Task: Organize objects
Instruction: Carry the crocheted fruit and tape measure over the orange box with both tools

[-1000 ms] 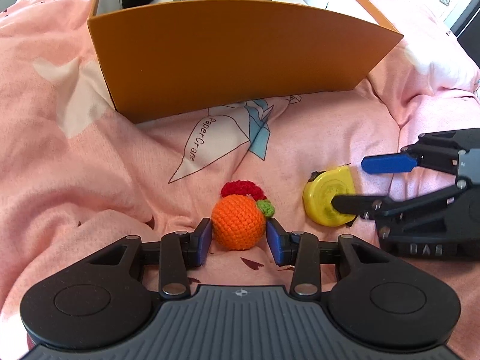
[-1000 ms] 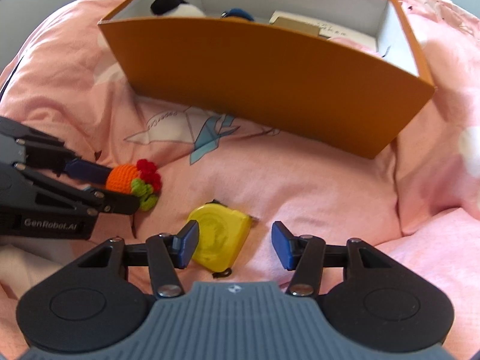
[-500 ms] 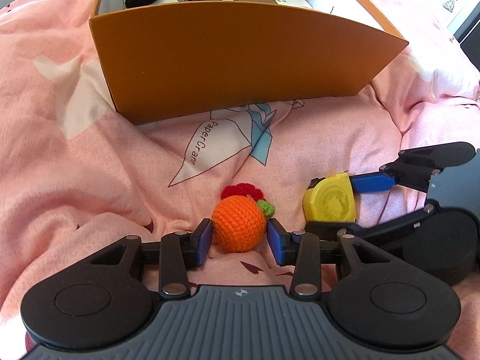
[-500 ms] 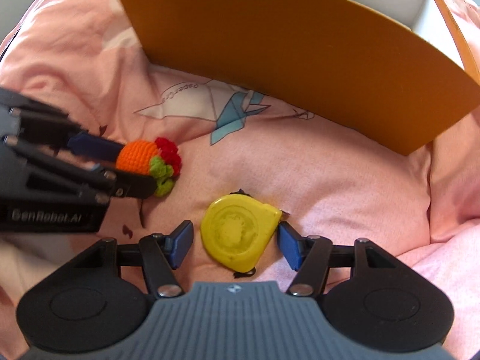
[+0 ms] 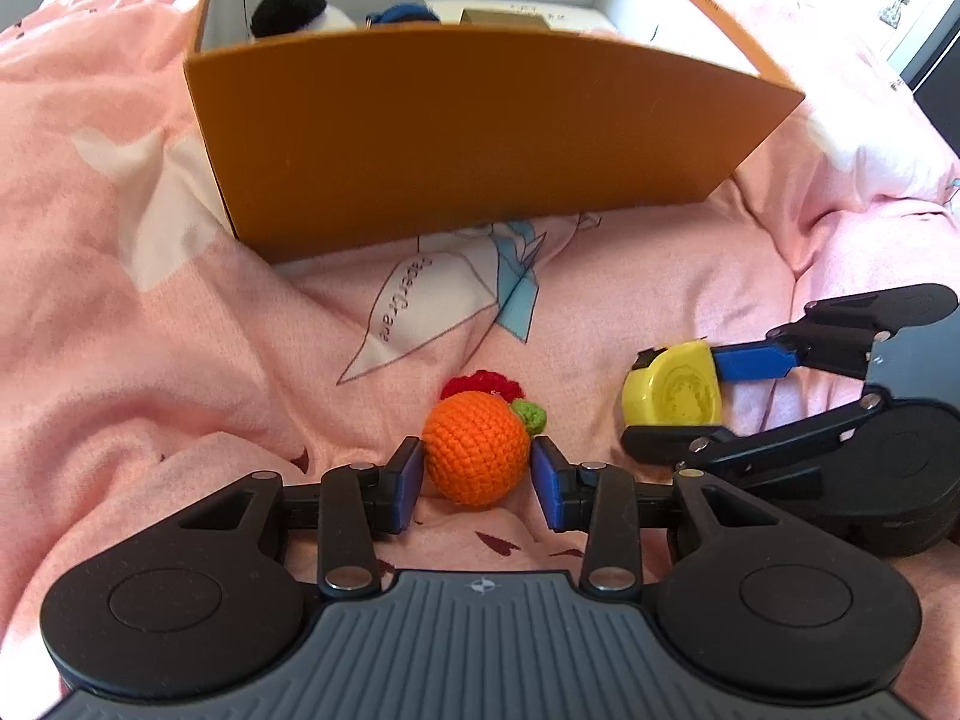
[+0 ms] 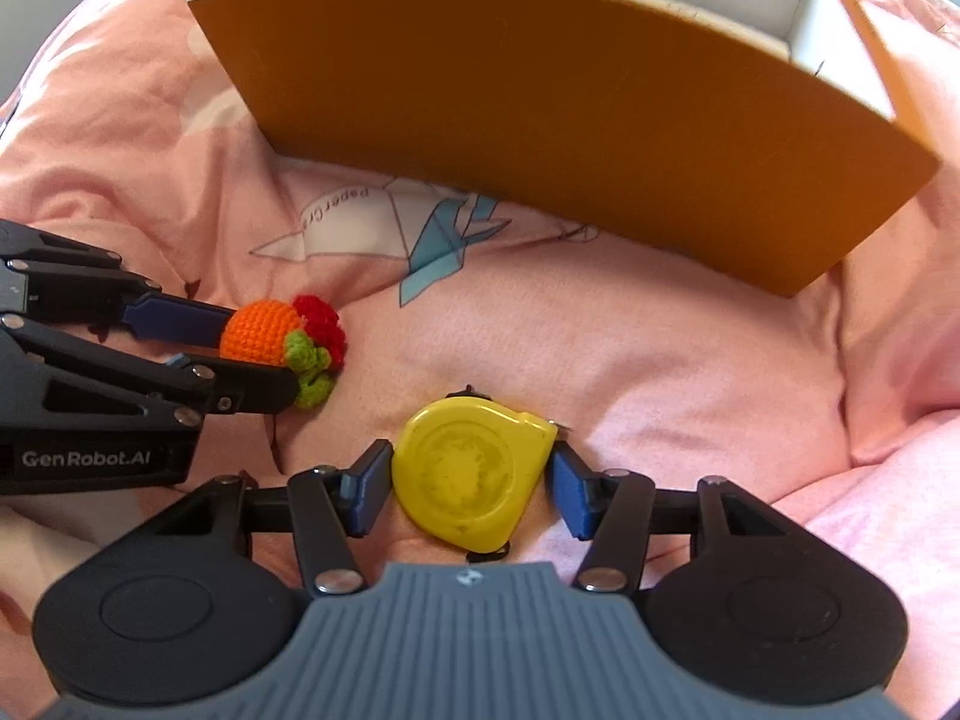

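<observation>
A crocheted orange ball (image 5: 474, 456) with a red and green tuft lies on the pink bedspread (image 5: 150, 360). My left gripper (image 5: 474, 468) has a blue pad touching each side of it, and its jaws are closing. In the right wrist view the left gripper (image 6: 258, 354) shows at the left, clamped on the orange ball (image 6: 258, 330). The yellow tape measure (image 6: 474, 474) sits between the pads of my right gripper (image 6: 471, 474), which touch both its sides as the jaws close. From the left wrist view the right gripper (image 5: 672, 402) straddles the tape measure (image 5: 672, 390).
An orange cardboard box (image 5: 480, 138) with a white inside stands just beyond both objects. It holds a black-and-white plush (image 5: 288, 3), a blue item (image 5: 402, 12) and a white packet (image 5: 516, 12). A paper-crane print (image 6: 384, 222) marks the bedspread before the box.
The right gripper slid forward around the tape measure and its pads came in against it. The left gripper stayed at the orange ball, its pads drawing onto it.
</observation>
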Available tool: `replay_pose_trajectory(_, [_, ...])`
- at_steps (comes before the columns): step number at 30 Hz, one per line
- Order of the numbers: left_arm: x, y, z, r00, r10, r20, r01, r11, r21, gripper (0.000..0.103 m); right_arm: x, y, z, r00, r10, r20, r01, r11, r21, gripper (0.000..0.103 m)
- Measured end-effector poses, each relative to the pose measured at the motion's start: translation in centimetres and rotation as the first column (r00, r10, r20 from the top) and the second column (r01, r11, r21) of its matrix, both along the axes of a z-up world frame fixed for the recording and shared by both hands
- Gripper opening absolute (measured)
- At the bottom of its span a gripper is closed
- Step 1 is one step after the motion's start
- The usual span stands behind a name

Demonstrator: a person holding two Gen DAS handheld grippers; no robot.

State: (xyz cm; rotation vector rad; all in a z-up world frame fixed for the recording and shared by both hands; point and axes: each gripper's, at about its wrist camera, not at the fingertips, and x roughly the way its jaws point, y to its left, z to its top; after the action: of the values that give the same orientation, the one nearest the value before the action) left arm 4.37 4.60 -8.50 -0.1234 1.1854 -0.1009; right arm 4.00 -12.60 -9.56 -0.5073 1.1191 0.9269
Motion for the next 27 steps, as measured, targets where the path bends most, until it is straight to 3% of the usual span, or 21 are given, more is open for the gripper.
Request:
replay_pose_trajectory(9, [-0.3, 0.2, 4.7, 0.993, -0.004, 0.118, 0.007, 0.999, -0.031, 0.044, 1.2, -1.6, 5.9, 0.997, 0.003, 0.074, -0.012, 0.992, 0.122, 0.058])
replay_pose_trajectory(17, [0.5, 0.3, 9.4, 0.967, 0.003, 0.255, 0.002, 1.0, -0.022, 0.044, 2.2, -0.9, 11.8, 0.981, 0.046, 0.188, -0.087, 0.972, 0.219, 0.058])
replay_pose_trajectory(27, [4.1, 2.0, 12.0, 0.949, -0.01, 0.314, 0.006, 1.0, 0.014, 0.044, 5.7, 1.6, 15.9, 0.968, 0.052, 0.245, -0.126, 0.947, 0.294, 0.058])
